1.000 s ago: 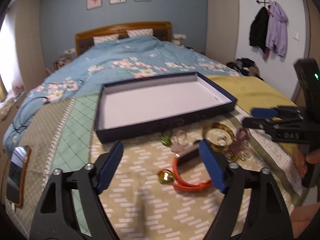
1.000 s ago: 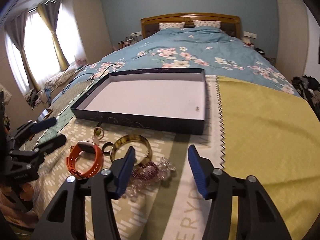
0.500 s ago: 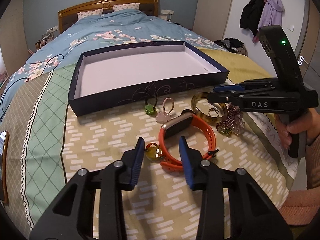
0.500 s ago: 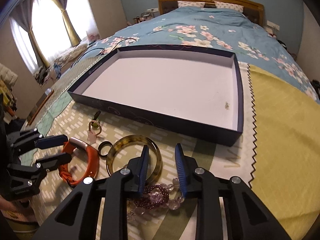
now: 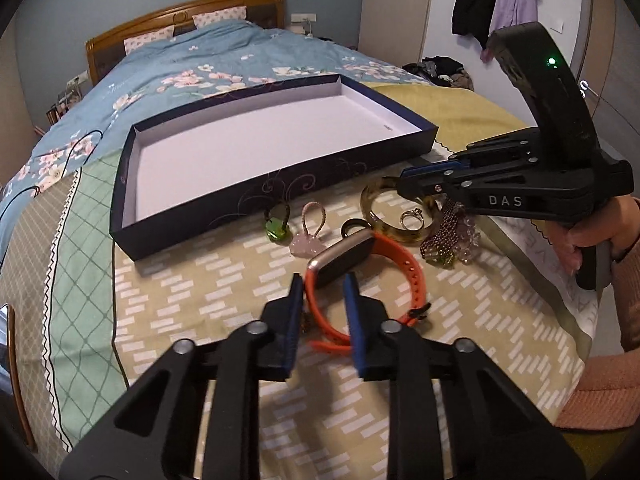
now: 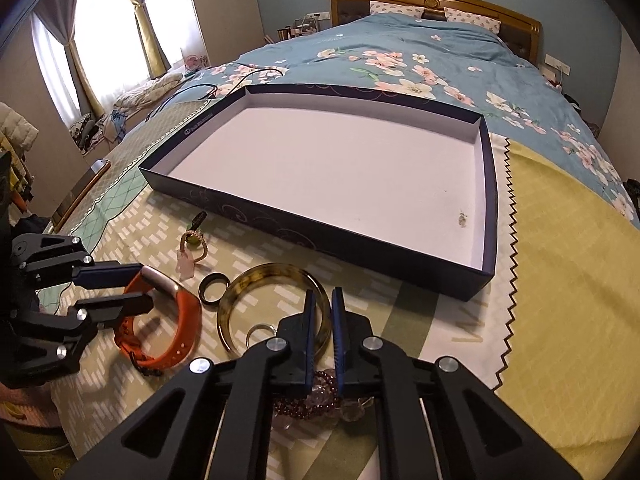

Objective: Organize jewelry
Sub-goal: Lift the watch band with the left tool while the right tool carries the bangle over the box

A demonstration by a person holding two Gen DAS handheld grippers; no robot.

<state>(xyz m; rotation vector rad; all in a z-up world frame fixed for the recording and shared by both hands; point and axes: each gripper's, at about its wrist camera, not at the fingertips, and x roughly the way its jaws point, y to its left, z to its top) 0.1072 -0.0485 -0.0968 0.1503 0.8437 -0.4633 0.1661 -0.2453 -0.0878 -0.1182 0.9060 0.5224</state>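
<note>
A dark blue box (image 5: 280, 192) with a white inside lies open on the bed; it also shows in the right wrist view (image 6: 320, 236). In front of it lie an orange smart band (image 5: 400, 268), a tortoiseshell bangle (image 5: 372, 208), a ring (image 5: 410, 216), a beaded bracelet (image 5: 448, 236), a green charm (image 5: 276, 230) and a pink charm (image 5: 308, 242). My left gripper (image 5: 322, 284) straddles the orange band's near strap, jaws narrowly apart. My right gripper (image 6: 321, 304) straddles the bangle's (image 6: 256, 284) near rim, jaws almost closed on it. A dark ring (image 6: 214, 288) lies beside the bangle.
The jewelry lies on a patterned olive cloth (image 5: 200, 300) over a blue floral duvet (image 6: 400, 52). A yellow cloth (image 6: 560, 260) lies to the right. A phone (image 6: 82, 188) lies at the bed's left edge. The beaded bracelet (image 6: 316, 400) sits under my right gripper.
Both grippers have dropped toward the jewelry and narrowed their jaws. The left one has come over the orange band's strap, the right one over the bangle's rim.
</note>
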